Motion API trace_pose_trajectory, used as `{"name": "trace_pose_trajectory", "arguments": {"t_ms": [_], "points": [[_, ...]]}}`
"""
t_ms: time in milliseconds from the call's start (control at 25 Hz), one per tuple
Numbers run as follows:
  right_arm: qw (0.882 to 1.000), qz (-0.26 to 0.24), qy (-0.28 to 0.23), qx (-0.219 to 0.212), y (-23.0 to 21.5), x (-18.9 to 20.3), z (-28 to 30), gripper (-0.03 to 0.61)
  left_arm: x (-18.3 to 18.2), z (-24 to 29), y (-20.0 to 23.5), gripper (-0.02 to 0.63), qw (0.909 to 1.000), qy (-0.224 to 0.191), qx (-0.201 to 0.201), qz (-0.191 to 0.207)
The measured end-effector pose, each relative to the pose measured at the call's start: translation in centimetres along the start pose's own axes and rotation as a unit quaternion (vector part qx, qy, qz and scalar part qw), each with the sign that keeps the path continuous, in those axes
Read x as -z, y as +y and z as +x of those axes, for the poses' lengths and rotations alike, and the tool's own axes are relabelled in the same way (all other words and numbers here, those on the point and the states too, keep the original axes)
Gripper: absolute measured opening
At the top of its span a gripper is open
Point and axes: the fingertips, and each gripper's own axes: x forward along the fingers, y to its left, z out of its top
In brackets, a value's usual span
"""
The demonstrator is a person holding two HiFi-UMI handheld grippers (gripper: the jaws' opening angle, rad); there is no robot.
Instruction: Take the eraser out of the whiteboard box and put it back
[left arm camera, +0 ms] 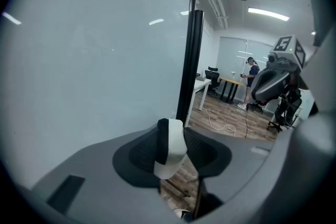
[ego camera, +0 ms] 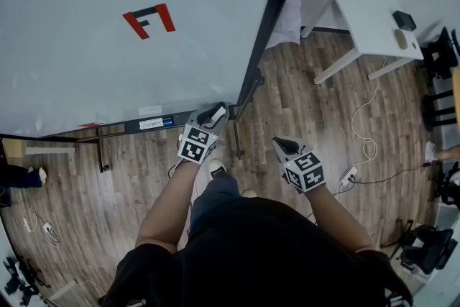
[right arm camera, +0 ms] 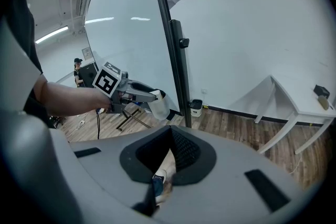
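Observation:
A white and black eraser (left arm camera: 169, 147) sits upright between the pads of my left gripper (left arm camera: 170, 157), which is shut on it. In the head view that gripper (ego camera: 213, 112) holds the eraser (ego camera: 218, 113) in the air by the lower right corner of the whiteboard (ego camera: 108, 61), just right of the dark tray (ego camera: 154, 123) along the board's bottom edge. The right gripper view shows the same eraser (right arm camera: 159, 104) held off the floor. My right gripper (ego camera: 287, 147) hangs further right, away from the board, shut and empty (right arm camera: 171, 126).
A red F-shaped magnet (ego camera: 149, 19) sticks to the board. The board's black post (ego camera: 277, 11) stands just right of the left gripper. A white table (ego camera: 366, 18) is at the back right, with cables (ego camera: 366, 147) on the wooden floor and chairs (ego camera: 438, 111) beyond.

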Motion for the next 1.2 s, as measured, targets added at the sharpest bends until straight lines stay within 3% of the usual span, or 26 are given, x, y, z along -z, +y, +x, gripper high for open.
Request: {"name": "trace_pose_trajectory", "arguments": {"t_ms": [440,1200], "points": [[1.000,0.001,0.004,0.001,-0.3,0.4,-0.2,-0.009,0.4,0.5,0.2,0.170,0.9998,0.014,-0.006,0.015],[1.000,-0.004,-0.020,-0.002,0.7,-0.6,-1.8,-0.009,-0.5,-2.8,-0.2,0.181,0.9995,-0.001,-0.031,0.008]]}}
